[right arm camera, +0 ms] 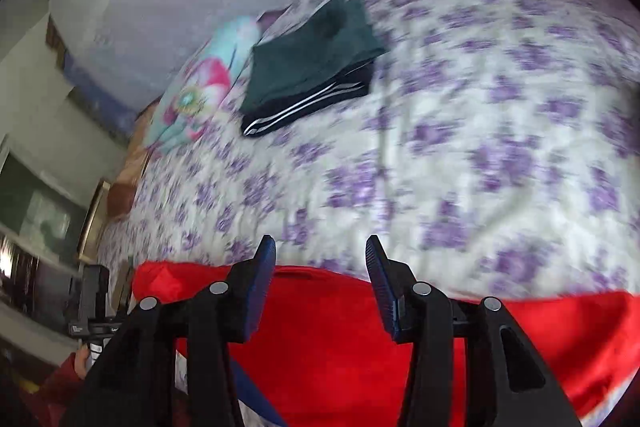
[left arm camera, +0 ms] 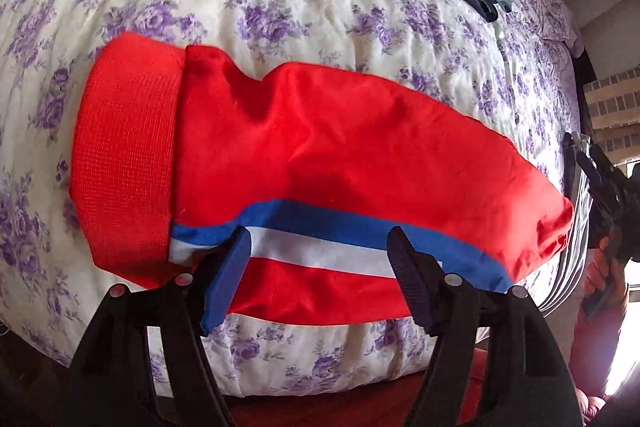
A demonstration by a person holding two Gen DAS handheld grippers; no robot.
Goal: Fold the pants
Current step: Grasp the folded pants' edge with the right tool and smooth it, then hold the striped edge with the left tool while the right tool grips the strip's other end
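The red pants [left arm camera: 320,155] lie folded into a compact bundle near the front edge of the bed [left arm camera: 300,7]; in the left wrist view they fill the centre, with the ribbed waistband [left arm camera: 124,163] at 9 o'clock and the blue-and-white side stripe [left arm camera: 320,239] along the 6 o'clock edge. The left gripper [left arm camera: 320,259] hangs just over that stripe edge with jaws wide and nothing pinched; its pads look clear of the cloth, which reads like a release after laying the fold flat. The right gripper [right arm camera: 320,275] is also parted, about mid-width, with nothing between the fingers, and the red cloth lies below it at 6 o'clock in its own blurred view. From the left view it sits off at 3 o'clock, past the bundle's end, a hand [left arm camera: 600,267] around its handle, probably clear of the fold. A stack of dark folded clothes [right arm camera: 312,67] sits at 11 o'clock in the right view, well apart from the pants, likely the done pile. My guess is the folding is nearly finished, with the bundle either to be moved to that stack or halved again. The loose far end could flop open if lifted one-sided.
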